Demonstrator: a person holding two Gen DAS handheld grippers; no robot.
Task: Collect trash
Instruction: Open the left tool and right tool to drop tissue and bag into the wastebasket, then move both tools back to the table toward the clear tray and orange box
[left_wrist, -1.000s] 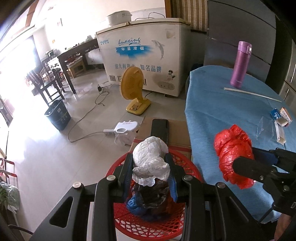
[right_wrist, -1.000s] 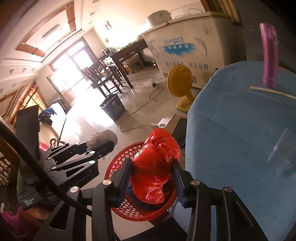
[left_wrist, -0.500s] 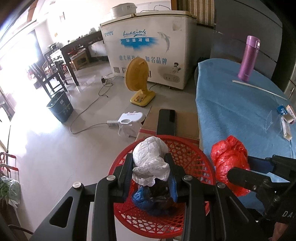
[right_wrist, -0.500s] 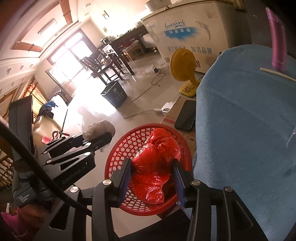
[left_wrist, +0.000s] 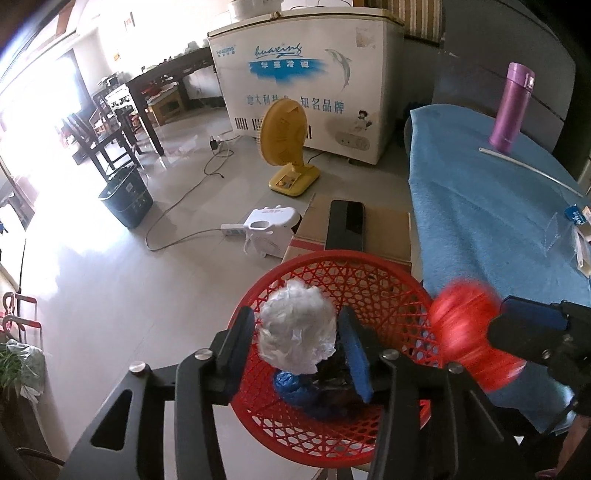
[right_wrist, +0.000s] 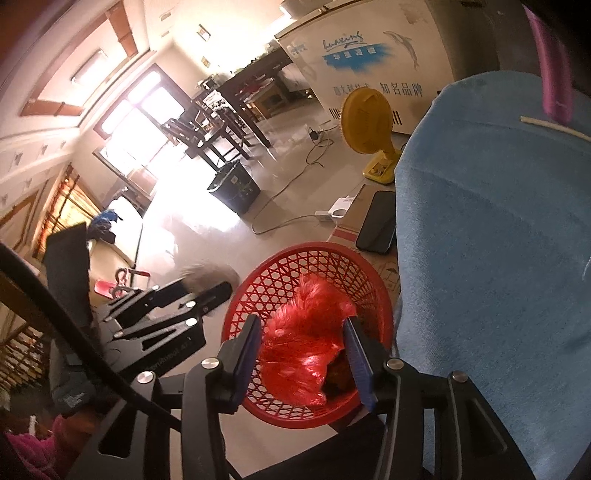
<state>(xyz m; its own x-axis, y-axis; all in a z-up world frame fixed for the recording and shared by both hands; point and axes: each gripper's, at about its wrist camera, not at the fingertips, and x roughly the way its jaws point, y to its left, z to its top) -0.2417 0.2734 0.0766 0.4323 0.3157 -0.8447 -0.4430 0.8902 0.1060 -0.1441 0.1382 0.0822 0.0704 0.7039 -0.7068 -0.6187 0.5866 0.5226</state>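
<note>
A white chest freezer (left_wrist: 314, 77) stands at the back, with a yellow fan (left_wrist: 286, 144) on the floor before it. The bench (left_wrist: 491, 221), draped in blue cloth, runs along the right. Beside it sits the red basket (left_wrist: 332, 273), already holding blue and dark scraps. Over the basket, the left claw (left_wrist: 299, 347) has its fingers parted either side of a white wad (left_wrist: 295, 336); whether they pinch it, I cannot tell. The right claw (right_wrist: 303, 354) is likewise spread around a blurred red bag (right_wrist: 303, 350) above the basket.
</note>
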